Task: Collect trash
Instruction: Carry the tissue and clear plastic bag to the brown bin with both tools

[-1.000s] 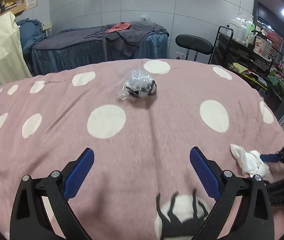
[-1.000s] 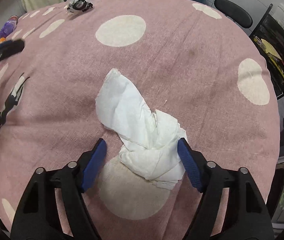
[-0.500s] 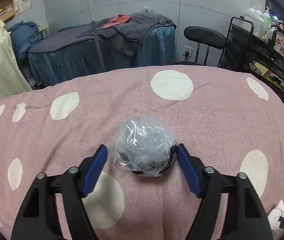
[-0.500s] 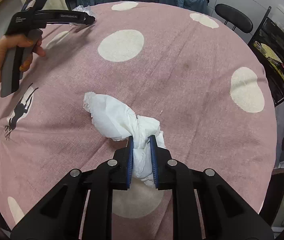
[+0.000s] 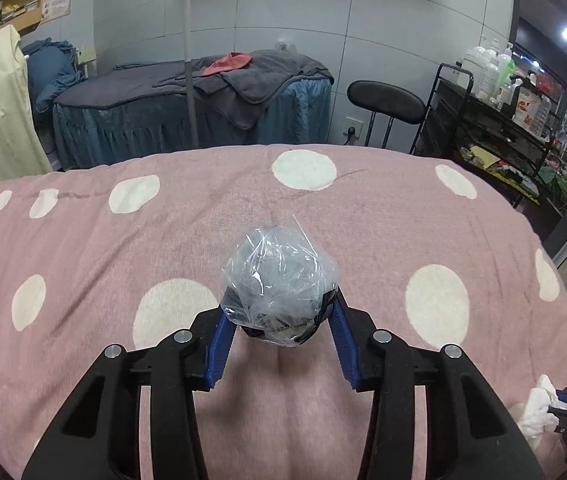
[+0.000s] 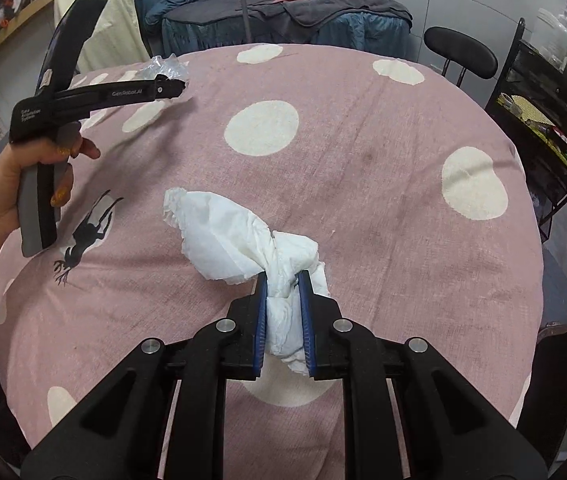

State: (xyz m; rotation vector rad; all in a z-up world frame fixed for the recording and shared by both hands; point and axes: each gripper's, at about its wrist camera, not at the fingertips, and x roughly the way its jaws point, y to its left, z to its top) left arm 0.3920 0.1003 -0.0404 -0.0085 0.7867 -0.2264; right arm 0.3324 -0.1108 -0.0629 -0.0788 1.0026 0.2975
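Left wrist view. My left gripper (image 5: 279, 330) points steeply down over the middle of the pink, white-dotted tablecloth (image 5: 123, 240). Its jaws are closing, blue ribbed pads touching both sides of a crinkled clear plastic bundle (image 5: 279, 280), round, with something dark inside. The bundle bulges beyond the fingertips. At the lower right corner of this view, my right gripper (image 5: 563, 404) shows only as dark tips on a white tissue (image 5: 535, 408).

Right wrist view. My right gripper (image 6: 282, 280) tilts down near the cloth's near edge, clamped tight on the crumpled tissue (image 6: 223, 236): soft, wrinkled paper, pinched at its waist, a loose flap spreading toward the left. Only here do I see my left hand (image 6: 15, 184) wrapped round the grey handle, the left gripper (image 6: 171, 86) reaching toward the far left edge, with plastic (image 6: 163, 66) at its tip. A black deer print (image 6: 87, 236) marks the cloth below that hand.
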